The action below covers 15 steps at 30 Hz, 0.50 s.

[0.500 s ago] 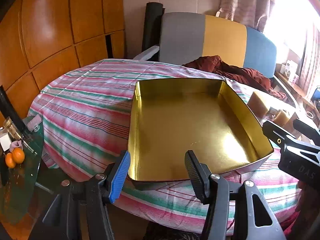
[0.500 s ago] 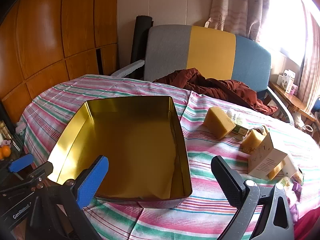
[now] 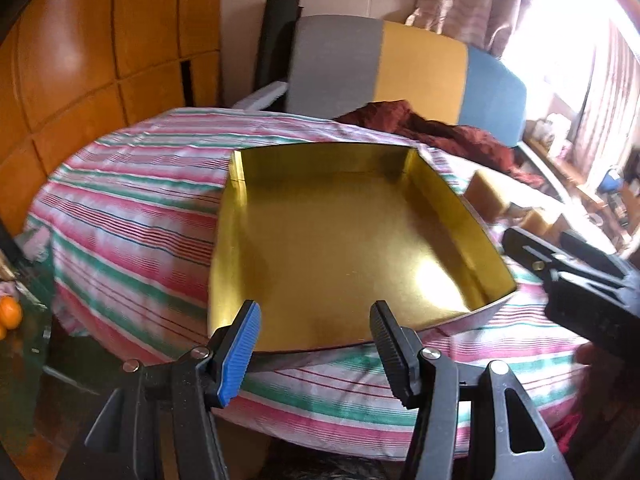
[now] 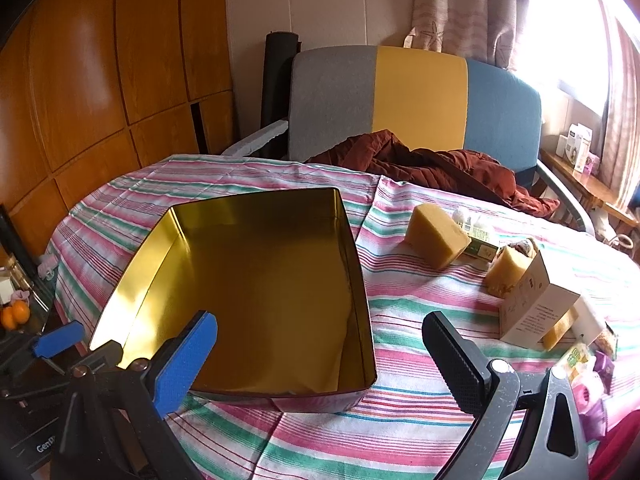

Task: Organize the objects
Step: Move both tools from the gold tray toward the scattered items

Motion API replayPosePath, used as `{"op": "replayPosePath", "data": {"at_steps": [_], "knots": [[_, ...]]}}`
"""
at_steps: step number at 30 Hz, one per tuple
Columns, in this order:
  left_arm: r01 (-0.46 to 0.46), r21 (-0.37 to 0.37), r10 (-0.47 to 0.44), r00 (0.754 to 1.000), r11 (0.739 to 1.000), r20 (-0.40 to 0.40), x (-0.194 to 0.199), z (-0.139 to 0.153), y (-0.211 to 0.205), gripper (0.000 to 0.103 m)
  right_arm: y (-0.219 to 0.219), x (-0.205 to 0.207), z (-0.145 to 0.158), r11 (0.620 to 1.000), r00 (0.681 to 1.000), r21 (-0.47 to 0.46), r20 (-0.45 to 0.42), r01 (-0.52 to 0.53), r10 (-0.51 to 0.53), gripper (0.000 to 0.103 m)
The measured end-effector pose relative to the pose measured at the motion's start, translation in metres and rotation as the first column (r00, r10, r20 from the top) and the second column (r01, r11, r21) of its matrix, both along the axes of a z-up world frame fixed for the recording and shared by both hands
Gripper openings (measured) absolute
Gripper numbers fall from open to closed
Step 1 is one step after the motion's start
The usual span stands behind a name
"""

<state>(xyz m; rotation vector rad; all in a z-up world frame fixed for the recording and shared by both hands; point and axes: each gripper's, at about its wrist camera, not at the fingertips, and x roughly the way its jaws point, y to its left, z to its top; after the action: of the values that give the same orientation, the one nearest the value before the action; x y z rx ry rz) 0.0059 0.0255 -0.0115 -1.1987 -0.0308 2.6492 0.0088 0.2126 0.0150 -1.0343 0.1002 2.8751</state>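
Gold tin point(image 4: 256, 304) sitting near table's point(image 4: 400, 440) near edge, nothing inside. Yellow blocks point(image 4: 438, 236) off right. Left gripper point(image 3: 316, 344) and right gripper point(image 4: 320, 360) both spread wide, holding nothing.

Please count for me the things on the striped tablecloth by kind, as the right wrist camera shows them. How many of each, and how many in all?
Gold tin tray: 1
Yellow sponge blocks: 2
White carton box: 1
Green-labelled packet: 1
Dark red garment: 1
Total: 6 clearly visible. More small items at the right edge are too cropped to count.
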Motion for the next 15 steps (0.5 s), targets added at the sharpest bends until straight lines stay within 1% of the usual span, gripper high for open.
{"op": "replayPosePath", "data": {"at_steps": [1, 4, 6, 8, 10, 13, 15], "knots": [[0.017, 0.032, -0.018, 1.000, 0.999, 0.010, 0.000, 0.000, 0.000, 0.063, 0.001, 0.000, -0.001, 1.000, 1.000, -0.006, 0.002, 0.001, -0.001, 0.103], [0.042, 0.088, -0.047, 0.998, 0.995, 0.050, -0.002, -0.002, 0.001, 0.065, 0.005, 0.000, -0.003, 1.000, 1.000, -0.020, 0.013, 0.011, -0.010, 0.103], [0.025, 0.081, -0.031, 0.997, 0.996, 0.073, -0.002, -0.005, 0.005, 0.064, 0.006, 0.000, -0.004, 1.000, 1.000, -0.019, 0.013, 0.013, -0.012, 0.103], [0.025, 0.066, -0.029, 0.997, 0.998, 0.071, -0.001, -0.007, 0.008, 0.064, 0.007, 0.001, -0.004, 1.000, 1.000, -0.017, 0.013, 0.009, -0.009, 0.103], [0.040, 0.059, -0.044, 0.996, 0.997, 0.072, -0.001, -0.009, 0.012, 0.064, 0.008, 0.003, -0.006, 1.000, 1.000, -0.011, 0.018, 0.003, -0.003, 0.103], [0.067, 0.081, -0.074, 0.993, 0.995, 0.090, -0.001, -0.012, 0.015, 0.065, 0.014, 0.004, -0.009, 1.000, 0.999, -0.017, 0.036, 0.008, -0.007, 0.103], [0.082, 0.080, -0.089, 0.991, 0.993, 0.099, -0.004, -0.011, 0.017, 0.066, 0.020, 0.006, -0.011, 1.000, 0.999, -0.014, 0.048, 0.019, -0.018, 0.103]]}}
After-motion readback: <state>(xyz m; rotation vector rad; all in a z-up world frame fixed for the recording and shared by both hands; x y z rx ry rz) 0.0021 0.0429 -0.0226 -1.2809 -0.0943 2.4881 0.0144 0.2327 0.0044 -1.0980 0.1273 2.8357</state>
